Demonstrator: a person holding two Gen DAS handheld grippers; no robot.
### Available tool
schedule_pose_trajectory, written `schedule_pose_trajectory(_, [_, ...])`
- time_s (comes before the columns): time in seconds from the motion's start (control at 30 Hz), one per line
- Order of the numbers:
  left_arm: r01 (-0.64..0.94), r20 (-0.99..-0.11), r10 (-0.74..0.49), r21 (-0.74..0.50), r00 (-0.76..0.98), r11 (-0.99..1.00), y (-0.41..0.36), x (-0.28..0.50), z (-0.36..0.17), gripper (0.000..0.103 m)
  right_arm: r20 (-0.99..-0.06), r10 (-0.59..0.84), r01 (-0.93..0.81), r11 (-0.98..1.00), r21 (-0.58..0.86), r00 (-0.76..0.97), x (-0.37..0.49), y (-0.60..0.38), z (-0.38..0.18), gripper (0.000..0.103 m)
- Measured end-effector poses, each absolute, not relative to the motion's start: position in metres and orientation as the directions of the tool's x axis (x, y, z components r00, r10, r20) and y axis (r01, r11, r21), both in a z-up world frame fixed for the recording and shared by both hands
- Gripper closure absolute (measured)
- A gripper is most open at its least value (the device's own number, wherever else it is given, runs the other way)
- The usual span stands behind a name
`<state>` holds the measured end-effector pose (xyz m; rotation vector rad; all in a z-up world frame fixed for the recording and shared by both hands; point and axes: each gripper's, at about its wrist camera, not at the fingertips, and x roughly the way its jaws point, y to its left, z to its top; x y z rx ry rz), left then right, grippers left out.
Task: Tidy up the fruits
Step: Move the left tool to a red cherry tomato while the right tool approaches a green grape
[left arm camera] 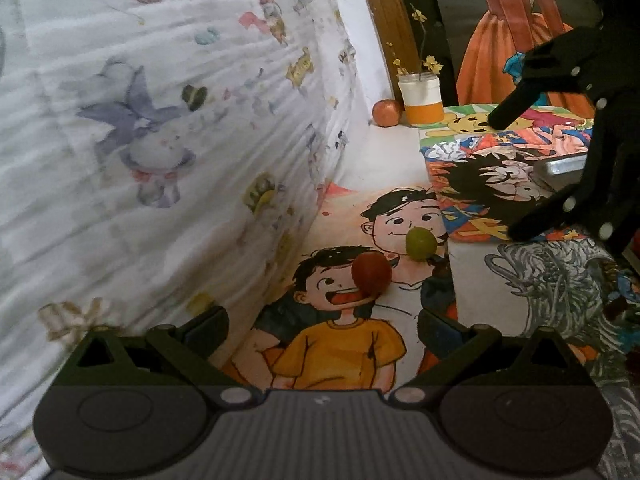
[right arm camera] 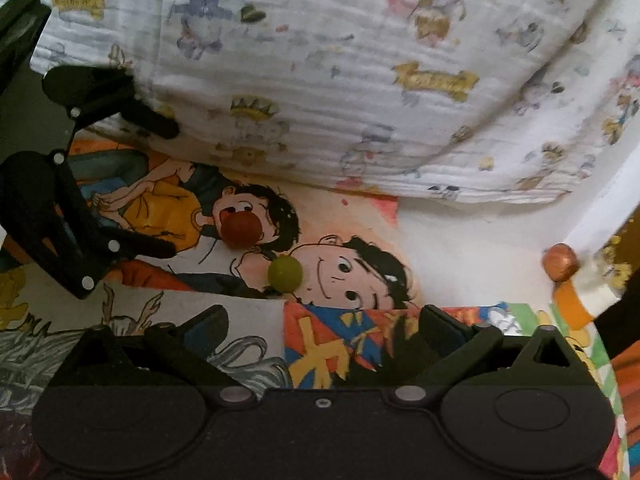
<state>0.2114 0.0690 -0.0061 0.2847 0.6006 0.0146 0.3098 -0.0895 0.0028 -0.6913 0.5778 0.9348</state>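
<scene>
Both grippers stand wide open and hold nothing. In the left wrist view the left gripper (left arm camera: pixel 322 316) fills the bottom of the frame, its two fingers spread with only the painted cloth (left arm camera: pixel 340 344) between them. The right gripper (left arm camera: pixel 504 176) hangs at the right edge of that same view, fingers apart, over the comic-print box (left arm camera: pixel 500 152); nothing sits between its fingers either.

Just beyond the left gripper, at lower centre, lies a red fruit (left arm camera: pixel 372 274) on the cartoon boy's face. It is near the fingertips but not between them. A green fruit (left arm camera: pixel 421 243) rests just beside it, up and to the right, close but apart. Far off at upper centre an orange fruit (left arm camera: pixel 387 113) sits against the quilt (left arm camera: pixel 160 120), touching or nearly touching a jar (left arm camera: pixel 422 100) with yellow flowers.

The right wrist view agrees: right gripper (right arm camera: pixel 324 320) open at the bottom, red fruit (right arm camera: pixel 241 228) and green fruit (right arm camera: pixel 285 274) at centre, orange fruit (right arm camera: pixel 561 261) at the right edge, left gripper (right arm camera: pixel 172 188) at the left.

As I judge it, the sorting has barely begun, or not at all. All three fruits lie loose on the cloth, none is gripped, and I see no bowl or basket to receive them. A grey tray edge (left arm camera: pixel 560 166) shows on the box, though whether it is the goal I cannot tell.
</scene>
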Motion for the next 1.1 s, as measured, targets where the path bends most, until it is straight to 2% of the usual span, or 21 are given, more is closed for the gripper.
schedule_pose_trajectory(0.1, [0.091,-0.547,0.088,0.292,0.832,0.952,0.069,0.218,-0.008,0.000,-0.698,0.534,-0.868,0.414,-0.275,0.476,0.313,-0.087,-0.002,0.009])
schedule_pose_trajectory(0.4, [0.165,-0.527,0.051,0.354,0.848,0.921,0.064,0.232,-0.012,0.003,-0.707,0.547,-0.880,0.411,-0.240,0.448,0.325,-0.078,-0.018,0.025])
schedule_pose_trajectory(0.6, [0.190,-0.521,0.011,0.331,0.854,0.924,0.067,0.236,-0.012,0.013,-0.712,0.556,-0.889,0.400,-0.222,0.428,0.332,-0.073,-0.023,0.035])
schedule_pose_trajectory(0.83, [0.227,-0.544,-0.034,0.293,0.839,0.929,0.072,0.244,-0.013,0.030,-0.718,0.573,-0.903,0.383,-0.193,0.397,0.339,-0.068,-0.026,0.049])
schedule_pose_trajectory(0.97, [0.229,-0.555,-0.043,0.271,0.831,0.935,0.073,0.247,-0.014,0.031,-0.717,0.579,-0.906,0.383,-0.179,0.387,0.341,-0.066,-0.026,0.052])
schedule_pose_trajectory(1.1, [0.227,-0.569,-0.055,0.236,0.820,0.945,0.076,0.252,-0.016,0.040,-0.718,0.587,-0.912,0.373,-0.171,0.375,0.343,-0.064,-0.027,0.058])
